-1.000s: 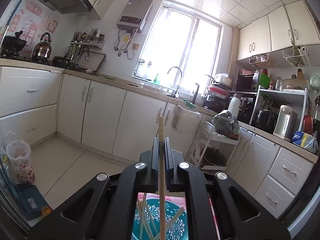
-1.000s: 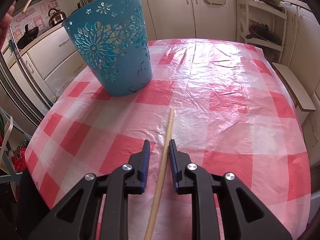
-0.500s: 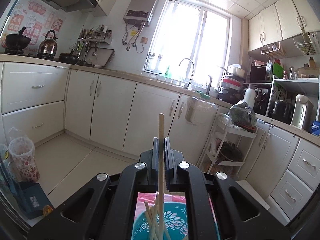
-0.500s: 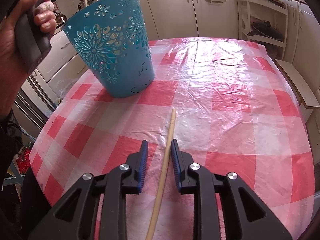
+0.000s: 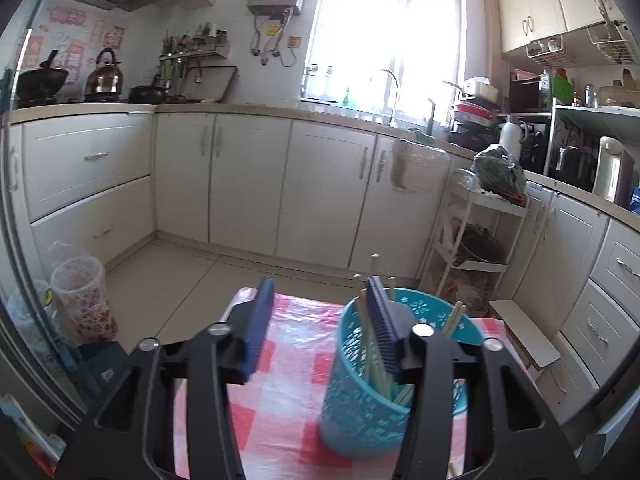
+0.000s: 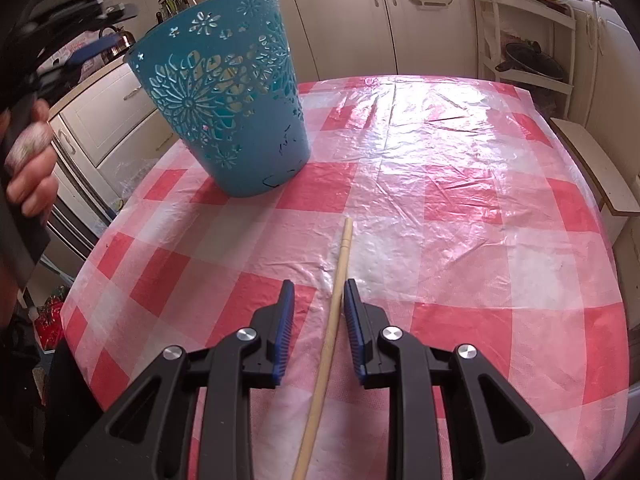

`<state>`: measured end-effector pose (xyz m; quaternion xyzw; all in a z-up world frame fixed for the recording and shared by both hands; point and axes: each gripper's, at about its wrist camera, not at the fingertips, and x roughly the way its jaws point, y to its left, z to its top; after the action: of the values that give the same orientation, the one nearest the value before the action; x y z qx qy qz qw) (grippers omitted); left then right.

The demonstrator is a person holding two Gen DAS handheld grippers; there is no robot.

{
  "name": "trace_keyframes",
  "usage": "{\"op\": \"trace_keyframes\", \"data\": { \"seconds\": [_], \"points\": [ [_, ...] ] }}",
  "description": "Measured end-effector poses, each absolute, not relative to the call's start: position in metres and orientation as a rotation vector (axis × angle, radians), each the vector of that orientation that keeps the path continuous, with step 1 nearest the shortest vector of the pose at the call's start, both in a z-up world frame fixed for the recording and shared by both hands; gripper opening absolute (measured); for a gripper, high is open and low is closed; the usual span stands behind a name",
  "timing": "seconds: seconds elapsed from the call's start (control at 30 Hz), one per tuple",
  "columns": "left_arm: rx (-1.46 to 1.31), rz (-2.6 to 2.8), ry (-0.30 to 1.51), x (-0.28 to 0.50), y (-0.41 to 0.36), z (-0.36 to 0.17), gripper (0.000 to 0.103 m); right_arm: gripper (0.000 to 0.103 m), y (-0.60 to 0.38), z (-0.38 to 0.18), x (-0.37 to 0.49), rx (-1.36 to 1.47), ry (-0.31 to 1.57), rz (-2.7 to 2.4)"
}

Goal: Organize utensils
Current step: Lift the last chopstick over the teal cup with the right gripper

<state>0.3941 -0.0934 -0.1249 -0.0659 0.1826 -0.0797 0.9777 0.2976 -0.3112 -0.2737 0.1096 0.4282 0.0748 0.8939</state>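
Opening now, left gripper (image 5: pixel 320 320) holds nothing; its chopstick has dropped into the blue basket (image 5: pixel 352 412) at 5 o'clock. Right gripper (image 6: pixel 318 308) sits narrow, not clamped, around the last chopstick (image 6: pixel 334 308) on the table (image 6: pixel 480 240).

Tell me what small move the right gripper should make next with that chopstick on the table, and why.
Probably close the right gripper on the chopstick. The stick lies flat on the checked tablecloth between the open pads, nearer the right one, not yet pinched. The left gripper is opening, nothing between its pads, with chopsticks already standing in the blue basket, so this one likely goes in next.
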Motion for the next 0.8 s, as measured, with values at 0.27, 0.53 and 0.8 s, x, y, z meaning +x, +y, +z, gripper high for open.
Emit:
{"op": "trace_keyframes", "data": {
  "seconds": [0.27,0.53,0.8],
  "points": [
    [-0.106,-0.086,0.5,0.34,-0.038,-0.167,0.08,0.026,-0.318,-0.274,0.296,0.273,0.878,0.118],
    [-0.154,-0.062,0.611,0.321,-0.009,-0.205,0.084,0.022,-0.295,-0.273,0.3,0.101,0.898,0.039],
    [-0.184,-0.065,0.638,0.31,0.003,-0.218,0.084,0.006,-0.292,-0.271,0.305,0.085,0.959,0.099]
  ]
}}
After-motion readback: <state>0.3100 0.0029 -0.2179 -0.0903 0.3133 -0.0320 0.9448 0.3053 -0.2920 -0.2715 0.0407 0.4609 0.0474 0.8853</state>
